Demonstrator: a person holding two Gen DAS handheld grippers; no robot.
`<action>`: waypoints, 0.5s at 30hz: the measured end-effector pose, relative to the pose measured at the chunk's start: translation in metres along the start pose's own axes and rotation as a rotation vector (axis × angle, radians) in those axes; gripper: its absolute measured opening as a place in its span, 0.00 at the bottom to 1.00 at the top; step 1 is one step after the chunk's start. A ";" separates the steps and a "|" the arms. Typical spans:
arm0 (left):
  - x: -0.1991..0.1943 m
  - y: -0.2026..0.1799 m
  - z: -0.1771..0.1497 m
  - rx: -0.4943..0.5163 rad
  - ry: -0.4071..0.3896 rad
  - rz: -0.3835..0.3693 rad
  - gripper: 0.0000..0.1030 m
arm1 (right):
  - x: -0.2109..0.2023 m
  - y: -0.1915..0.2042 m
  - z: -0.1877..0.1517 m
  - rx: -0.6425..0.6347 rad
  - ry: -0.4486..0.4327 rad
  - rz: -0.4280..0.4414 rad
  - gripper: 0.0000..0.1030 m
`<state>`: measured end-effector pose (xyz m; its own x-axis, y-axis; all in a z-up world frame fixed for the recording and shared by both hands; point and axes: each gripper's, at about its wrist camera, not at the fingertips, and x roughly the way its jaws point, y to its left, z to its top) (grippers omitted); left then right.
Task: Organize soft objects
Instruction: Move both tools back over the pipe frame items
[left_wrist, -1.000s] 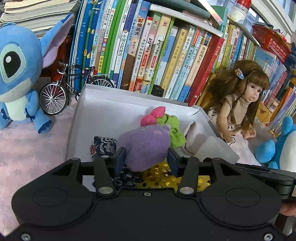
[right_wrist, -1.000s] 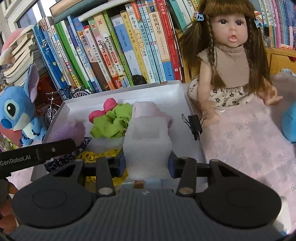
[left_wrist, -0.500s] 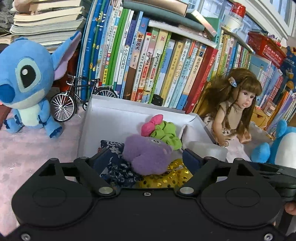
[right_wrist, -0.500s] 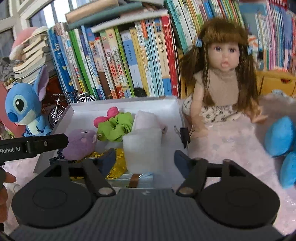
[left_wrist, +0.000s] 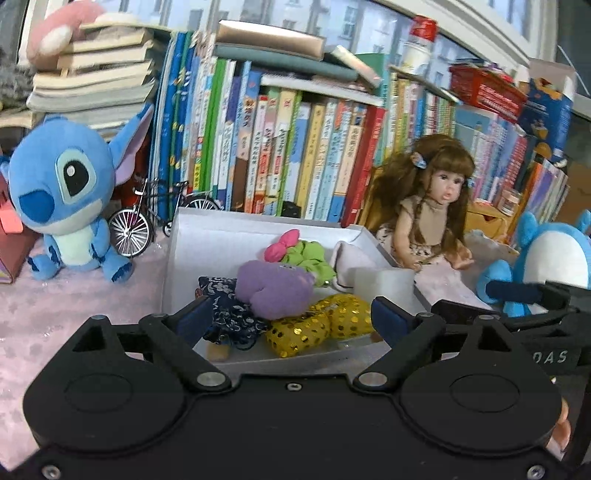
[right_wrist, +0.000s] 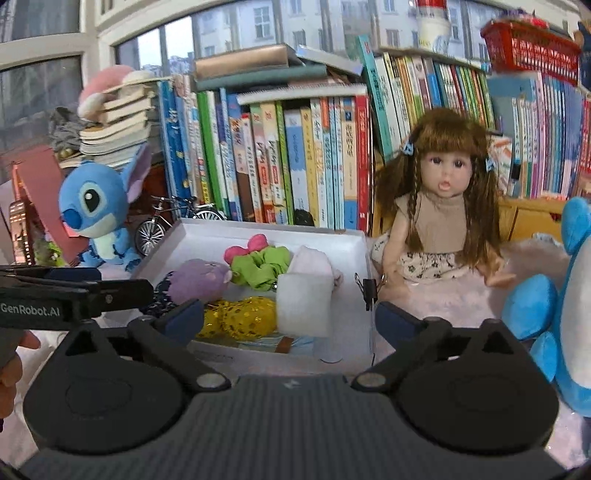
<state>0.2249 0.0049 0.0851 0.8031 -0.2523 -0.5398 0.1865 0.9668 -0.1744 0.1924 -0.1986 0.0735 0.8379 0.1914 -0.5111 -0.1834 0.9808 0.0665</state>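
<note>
Soft toys fill my white box: from the left, a navy floral pouch, purple plush, gold sequin bow, then white foam block. My left gripper and right gripper are both opening, gripping nothing.
</note>
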 end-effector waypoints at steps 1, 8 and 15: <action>-0.003 -0.001 -0.002 0.005 -0.002 -0.002 0.89 | -0.005 0.001 -0.001 -0.006 -0.008 0.001 1.00; -0.024 -0.006 -0.018 0.016 -0.017 -0.038 0.90 | -0.031 0.003 -0.015 -0.016 -0.046 0.019 1.00; -0.038 -0.011 -0.037 0.051 -0.027 -0.060 0.90 | -0.050 0.004 -0.029 -0.014 -0.072 0.035 1.00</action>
<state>0.1715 0.0021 0.0770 0.8042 -0.3095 -0.5074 0.2629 0.9509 -0.1633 0.1347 -0.2053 0.0746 0.8658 0.2283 -0.4454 -0.2201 0.9729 0.0708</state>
